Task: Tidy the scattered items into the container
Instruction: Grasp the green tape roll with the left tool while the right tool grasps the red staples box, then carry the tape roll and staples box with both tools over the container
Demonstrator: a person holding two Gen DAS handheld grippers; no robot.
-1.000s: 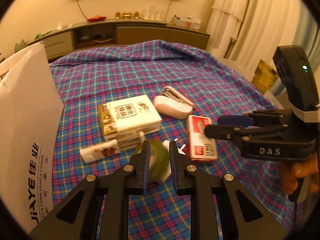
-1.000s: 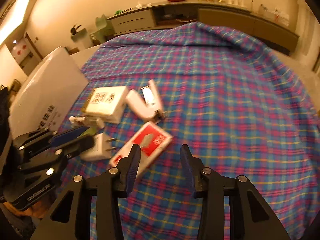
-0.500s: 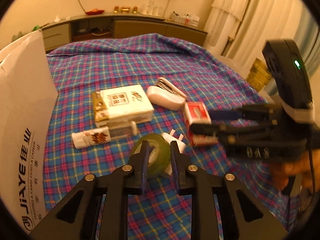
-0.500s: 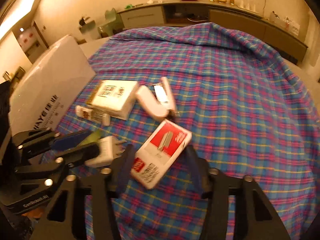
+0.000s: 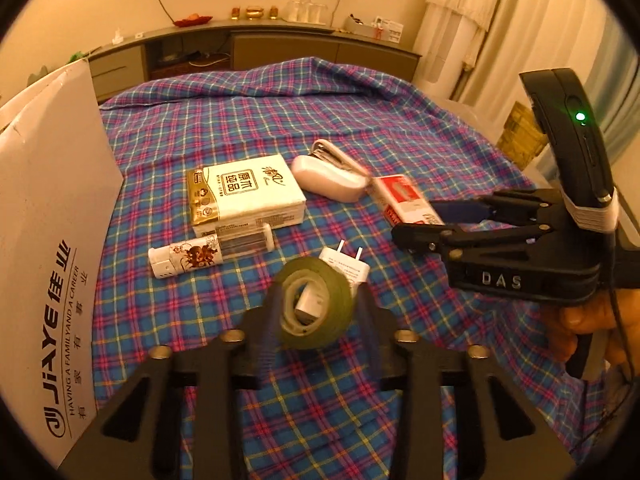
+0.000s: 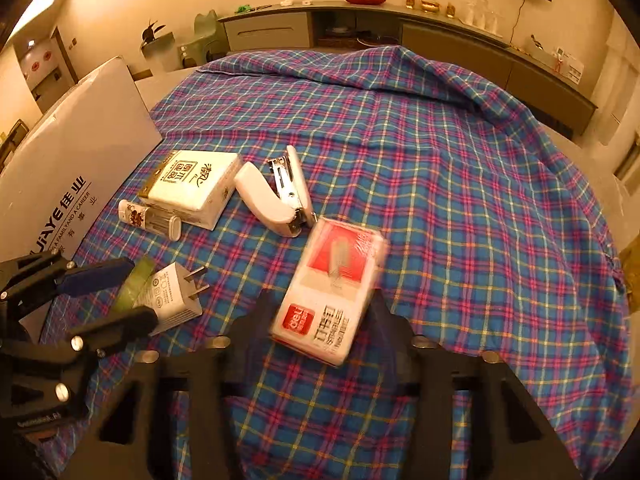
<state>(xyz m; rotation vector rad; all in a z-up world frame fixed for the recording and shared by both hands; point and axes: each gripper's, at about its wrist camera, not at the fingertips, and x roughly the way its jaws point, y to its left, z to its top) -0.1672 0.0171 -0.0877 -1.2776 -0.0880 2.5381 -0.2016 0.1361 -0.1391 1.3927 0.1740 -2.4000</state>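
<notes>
My left gripper (image 5: 319, 320) is shut on a green tape roll (image 5: 336, 300), held just above the plaid cloth. The jaws of my right gripper (image 6: 320, 312) are closing on a red and white staples box (image 6: 332, 280), which is tilted, blurred and pressed between the pads. The left wrist view shows that box (image 5: 404, 196) raised off the cloth in the right gripper (image 5: 418, 220). A white cardboard box (image 5: 52, 240), the container, stands at the left edge. Lying loose are a tissue pack (image 5: 244, 192), a white stapler (image 5: 332, 176), a white plug (image 5: 348, 268) and a small white tube (image 5: 208, 254).
The round table carries a blue and pink plaid cloth (image 6: 460, 200), bare on its right half and far side. A sideboard (image 6: 360, 28) runs along the back wall. A hand (image 5: 588, 320) grips the right gripper's handle.
The right gripper came forward around the staples box, closed on it and raised it. The left gripper has lifted the tape roll off the cloth, uncovering the plug behind it.
</notes>
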